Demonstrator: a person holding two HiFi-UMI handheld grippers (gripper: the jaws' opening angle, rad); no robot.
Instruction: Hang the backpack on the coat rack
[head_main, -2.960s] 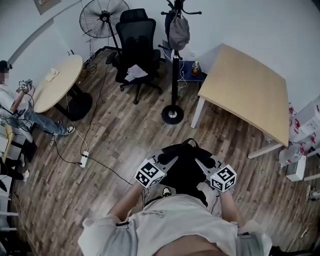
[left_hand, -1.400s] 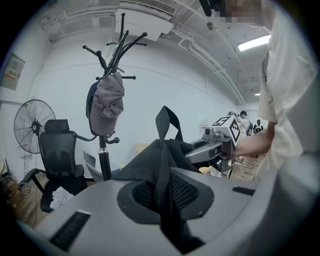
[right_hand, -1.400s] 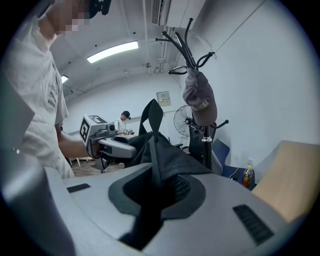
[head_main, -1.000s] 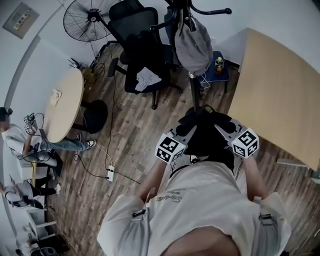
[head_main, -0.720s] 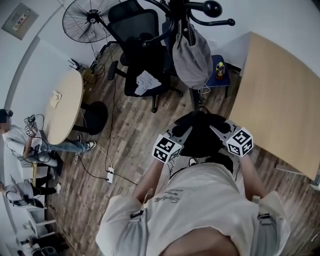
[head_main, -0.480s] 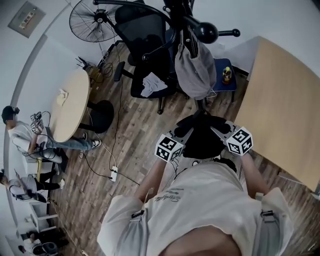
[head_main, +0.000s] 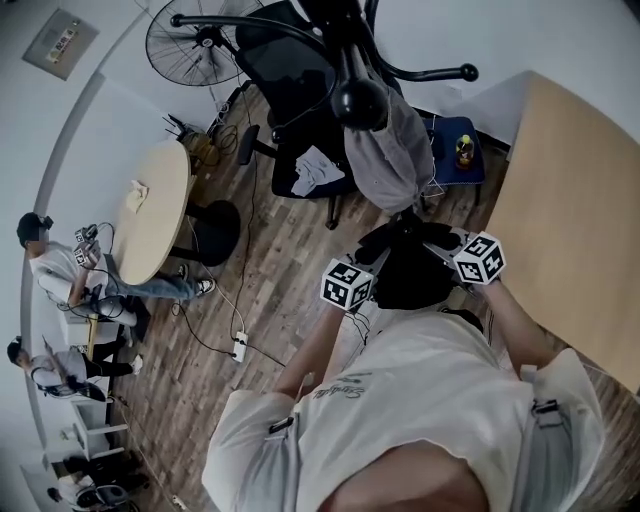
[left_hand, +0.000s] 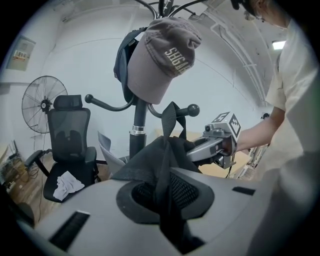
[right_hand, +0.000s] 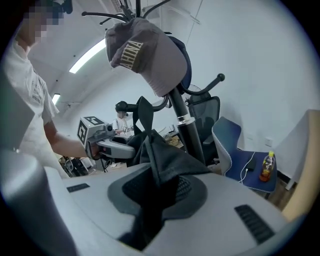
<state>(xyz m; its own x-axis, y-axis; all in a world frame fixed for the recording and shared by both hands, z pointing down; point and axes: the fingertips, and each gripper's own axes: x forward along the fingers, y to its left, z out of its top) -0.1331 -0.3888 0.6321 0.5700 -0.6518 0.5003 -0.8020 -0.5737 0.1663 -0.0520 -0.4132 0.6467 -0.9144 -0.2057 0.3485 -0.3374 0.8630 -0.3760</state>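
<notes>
Both grippers carry the black backpack (head_main: 405, 268) in front of the person's chest. My left gripper (head_main: 378, 252) is shut on its fabric (left_hand: 162, 162), and a strap runs up out of the jaws. On the other side my right gripper (head_main: 434, 243) is shut on it too (right_hand: 157, 160). The black coat rack (head_main: 358, 100) stands just beyond, its pole (left_hand: 137, 132) (right_hand: 184, 125) close behind the bag. A grey cap (head_main: 392, 150) (left_hand: 162, 55) (right_hand: 150, 52) hangs from one of its arms. Each gripper view shows the other gripper, the right gripper (left_hand: 202, 149) and the left gripper (right_hand: 120, 148).
A black office chair (head_main: 300, 90) and a fan (head_main: 195, 40) stand behind the rack. A blue stool with a bottle (head_main: 463, 150) is to its right, beside a rectangular table (head_main: 570, 200). A round table (head_main: 155, 210), a power strip (head_main: 240, 345) and seated people (head_main: 60, 270) are at left.
The person has walked up to the rack with the backpack held in both grippers. The rack's knobbed arm and the cap now loom right above the bag.
</notes>
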